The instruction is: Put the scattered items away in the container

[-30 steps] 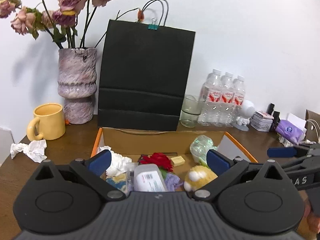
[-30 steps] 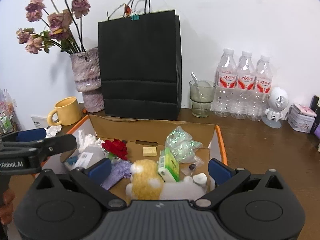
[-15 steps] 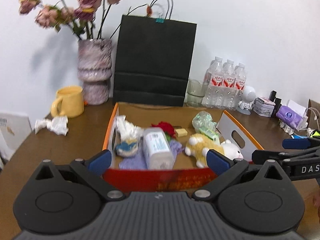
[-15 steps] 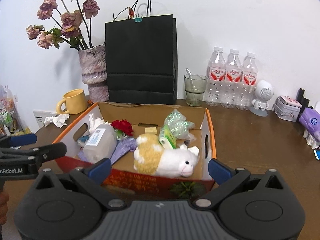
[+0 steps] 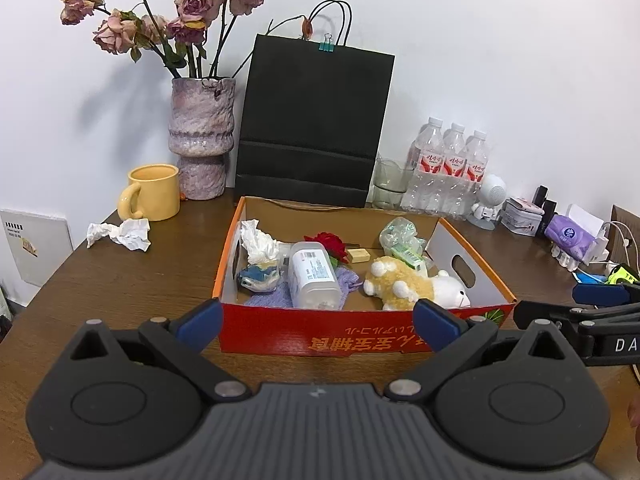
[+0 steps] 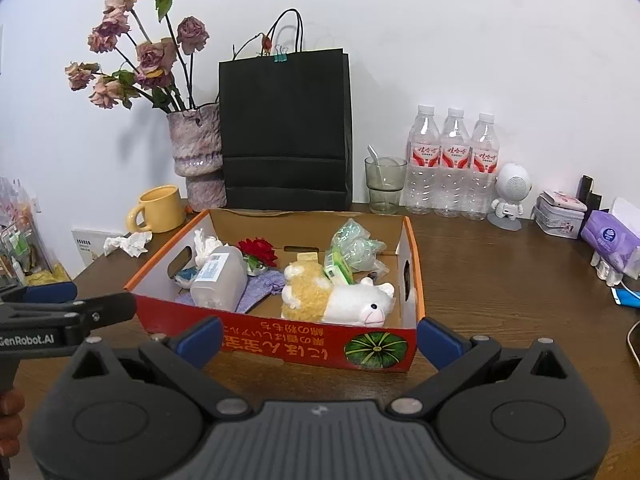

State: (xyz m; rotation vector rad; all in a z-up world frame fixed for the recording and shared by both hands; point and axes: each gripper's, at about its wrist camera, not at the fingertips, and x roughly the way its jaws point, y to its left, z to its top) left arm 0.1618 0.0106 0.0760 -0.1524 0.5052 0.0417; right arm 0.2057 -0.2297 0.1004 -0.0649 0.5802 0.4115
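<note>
Standing on a dark wooden desk (image 5: 120, 280) against a white wall, the open cardboard box (image 5: 360, 336) lies straight ahead of the left tool (image 5: 316, 322), whose blue-tipped fingers are spread wide with nothing between them, just short of the box's red front wall. The right tool (image 6: 318, 338) is likewise wide open and empty, its fingers framing the same front wall. Inside the box lie a plush sheep (image 5: 416, 286), a white plastic bottle (image 5: 314, 280), a red flower (image 5: 330, 245), crumpled tissue (image 5: 260, 246), a purple cloth (image 5: 272, 298) and a clear wrapped packet (image 5: 400, 236). One crumpled tissue on the desk (image 5: 120, 234) sits outside the box, ahead and to the left, near a yellow mug (image 5: 150, 192). Beyond the box stand a vase of dried roses (image 5: 200, 140), a black paper bag (image 5: 312, 124), a glass (image 6: 384, 184) and three water bottles (image 5: 450, 172). The right wrist view alone shows a spoon standing in that glass and a pumpkin picture (image 6: 376, 348) on the box front; the left wrist view alone shows a white panel (image 5: 34, 248) beyond the desk's left edge.
</note>
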